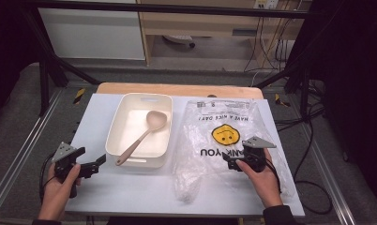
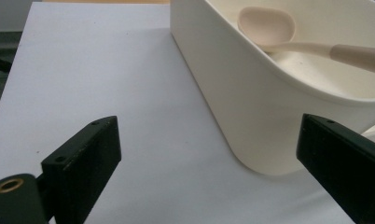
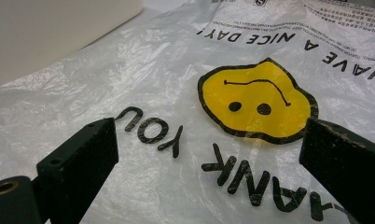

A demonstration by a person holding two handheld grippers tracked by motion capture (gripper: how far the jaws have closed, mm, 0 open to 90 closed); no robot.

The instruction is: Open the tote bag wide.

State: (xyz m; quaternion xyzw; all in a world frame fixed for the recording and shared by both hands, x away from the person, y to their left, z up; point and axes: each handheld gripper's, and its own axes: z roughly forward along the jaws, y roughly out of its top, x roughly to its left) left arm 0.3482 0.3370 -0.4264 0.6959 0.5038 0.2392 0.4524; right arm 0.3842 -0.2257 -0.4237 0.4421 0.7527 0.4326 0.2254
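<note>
A cream plastic tub (image 1: 117, 123) (image 2: 232, 93) stands on the white mat, and a beige ladle (image 1: 144, 131) (image 2: 269, 28) lies in it with its handle over the near rim. To the tub's right a clear plastic bag (image 1: 214, 140) (image 3: 176, 93) with a yellow smiley face and black lettering lies flat. My left gripper (image 1: 98, 165) (image 2: 209, 177) rests open on the mat just left of the tub's near corner, with nothing between its jaws. Over the bag's near right part my right gripper (image 1: 226, 161) (image 3: 209, 177) is open too, hovering above the lettering.
The white mat (image 1: 97, 117) covers a wooden table (image 1: 177, 89). Metal frame rails (image 1: 18, 154) run along both sides. Cables (image 1: 308, 150) trail on the floor at the right. Bare mat lies left of the tub and along the front edge.
</note>
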